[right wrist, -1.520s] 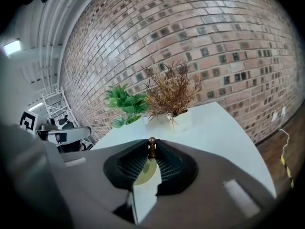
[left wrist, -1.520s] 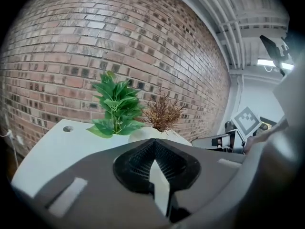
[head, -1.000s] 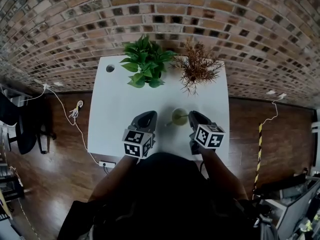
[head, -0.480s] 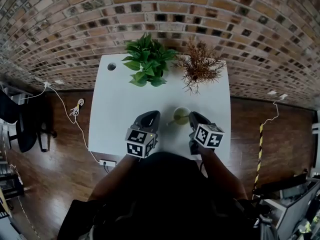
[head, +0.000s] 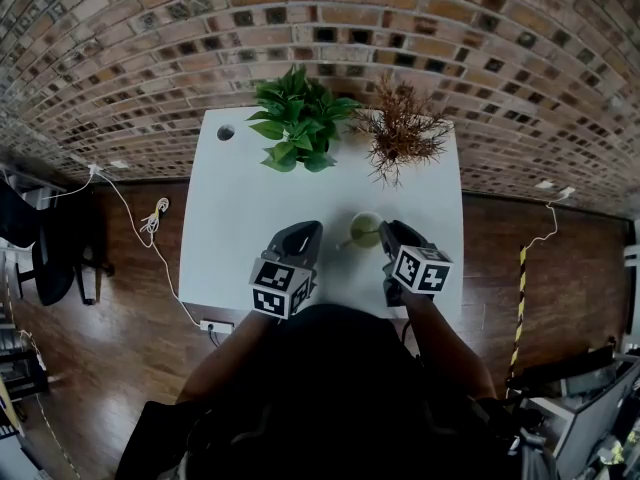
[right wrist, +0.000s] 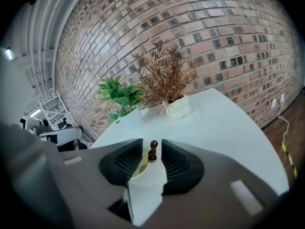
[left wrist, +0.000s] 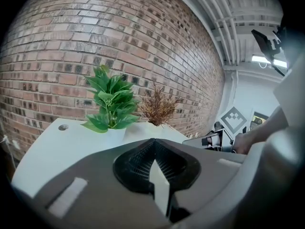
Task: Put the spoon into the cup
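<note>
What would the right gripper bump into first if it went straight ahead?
Probably the cup with the spoon in it. They show right between the right gripper's opening jaws, very close ahead. The exact depth is unclear.

The grey left gripper (head: 301, 230) hovers over the near edge of the white desk (head: 230, 208). It points gently downward, its jaws meeting at the tips with nothing between them. The grey right gripper (head: 392, 230), nearer the desk's right edge, tilts more steeply. Its jaws are opening, and the pads stand clear on either side of a white cup (right wrist: 142, 185) holding a brown beaded spoon (right wrist: 153, 150). Both forearms (head: 447, 343) reach forward from the body.
</note>
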